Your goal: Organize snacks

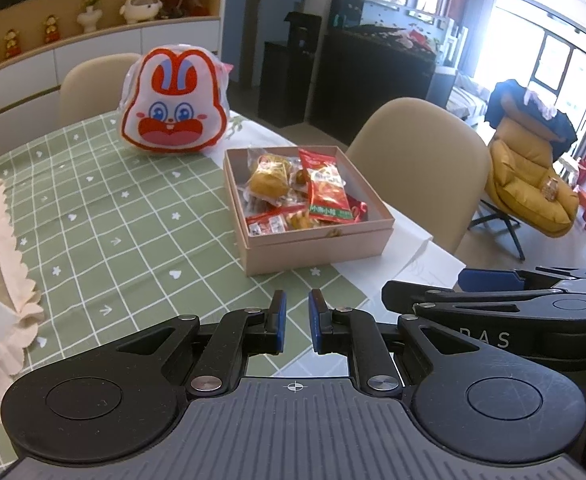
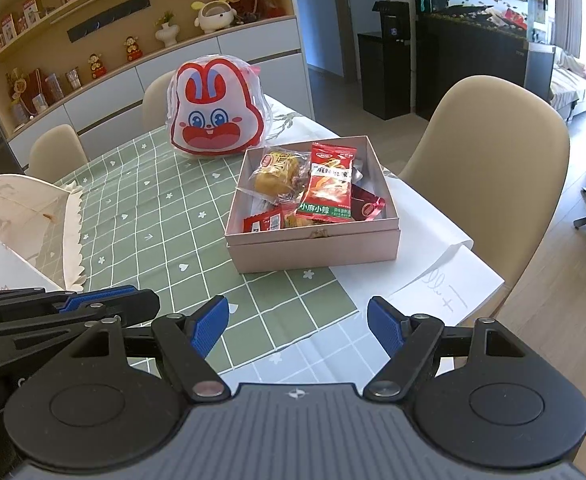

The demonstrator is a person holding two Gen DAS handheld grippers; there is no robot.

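The bench [image 2: 141, 216] carries a green grid cloth; the pink snack box [image 2: 313, 248] stands near its right edge, packets inside, rabbit-face bag [image 2: 217, 120] behind it. Left tool [image 1: 297, 322] is narrowly parted, empty; right tool [image 2: 298, 326] is wide apart, empty. Beige chairs [image 2: 489, 168] surround the bench.

The left tool [image 1: 297, 322] is matte black plastic, with two angled linkage arms joined by silver round-headed screws. Its fingertips carry ribbed blue pads [image 1: 280, 316]. A grey ridged housing with a small white crosshair mark sits behind two large round black hubs. The right tool [image 2: 298, 326] looks the same, with textured blue pads [image 2: 209, 326]. Pale letters mark its side.
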